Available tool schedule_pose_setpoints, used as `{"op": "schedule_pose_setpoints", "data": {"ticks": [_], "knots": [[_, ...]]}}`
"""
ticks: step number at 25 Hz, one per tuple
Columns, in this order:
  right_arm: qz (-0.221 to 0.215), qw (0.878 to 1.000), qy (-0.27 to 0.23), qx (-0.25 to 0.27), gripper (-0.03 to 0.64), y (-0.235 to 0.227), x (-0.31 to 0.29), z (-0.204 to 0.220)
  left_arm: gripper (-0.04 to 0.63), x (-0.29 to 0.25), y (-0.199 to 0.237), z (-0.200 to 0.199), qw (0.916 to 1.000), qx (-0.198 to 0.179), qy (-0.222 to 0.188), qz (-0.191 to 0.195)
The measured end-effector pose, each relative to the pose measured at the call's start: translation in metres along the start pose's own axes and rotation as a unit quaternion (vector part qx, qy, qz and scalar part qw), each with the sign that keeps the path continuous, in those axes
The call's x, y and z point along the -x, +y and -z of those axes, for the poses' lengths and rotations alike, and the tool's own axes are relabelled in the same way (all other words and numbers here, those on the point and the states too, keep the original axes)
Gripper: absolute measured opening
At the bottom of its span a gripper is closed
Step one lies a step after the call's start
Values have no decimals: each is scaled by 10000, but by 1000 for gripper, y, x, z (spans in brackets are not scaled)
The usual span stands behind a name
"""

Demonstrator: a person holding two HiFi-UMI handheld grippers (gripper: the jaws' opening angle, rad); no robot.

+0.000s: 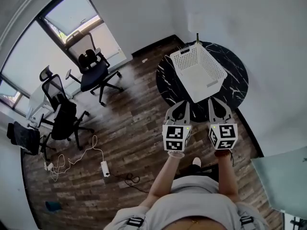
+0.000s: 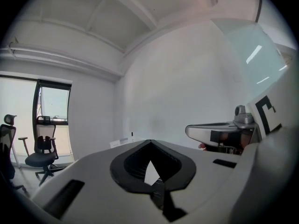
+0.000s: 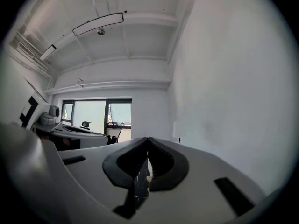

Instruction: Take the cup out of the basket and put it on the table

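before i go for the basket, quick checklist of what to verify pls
1. Basket on the table: ok.
2. Cup in the basket: cannot tell; none shows in the head view.
3. Left tongs open for a grasp: not ok, shut and empty.
4. Right tongs open: not ok, shut and empty.
5. Tongs over the basket: not ok, both stop short of it at the table's near edge.
6. Bare table spot to set a cup: ok, beside the basket.
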State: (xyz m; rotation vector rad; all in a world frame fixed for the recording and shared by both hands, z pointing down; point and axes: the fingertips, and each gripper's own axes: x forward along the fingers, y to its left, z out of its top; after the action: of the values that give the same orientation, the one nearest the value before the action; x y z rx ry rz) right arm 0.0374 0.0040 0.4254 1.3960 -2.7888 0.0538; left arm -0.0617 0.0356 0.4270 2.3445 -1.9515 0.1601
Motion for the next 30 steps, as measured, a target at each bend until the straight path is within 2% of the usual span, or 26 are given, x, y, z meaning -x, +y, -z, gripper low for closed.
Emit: {"op": "schedule_pose_setpoints", "data": {"ticks": [5, 8, 15, 21, 30], "knots": [[-528, 9984, 17, -197, 9, -4, -26, -2, 6, -18, 0, -2, 9998, 18, 11, -204], [-764, 9969, 63, -146, 9, 0, -38, 2, 6, -22, 2, 2, 9993, 15, 90, -369], [-1110, 9937, 91, -110, 9, 10, -52, 3, 6, -28, 10, 3, 9979, 144, 118, -613], [-936, 9954, 127, -152, 9, -10, -54, 9, 6, -46, 2, 4, 9987, 138, 175, -455], [-376, 9989, 165, -213, 9, -46, -79, 11, 6, -95, 5, 0, 9997, 16, 236, -38]]}}
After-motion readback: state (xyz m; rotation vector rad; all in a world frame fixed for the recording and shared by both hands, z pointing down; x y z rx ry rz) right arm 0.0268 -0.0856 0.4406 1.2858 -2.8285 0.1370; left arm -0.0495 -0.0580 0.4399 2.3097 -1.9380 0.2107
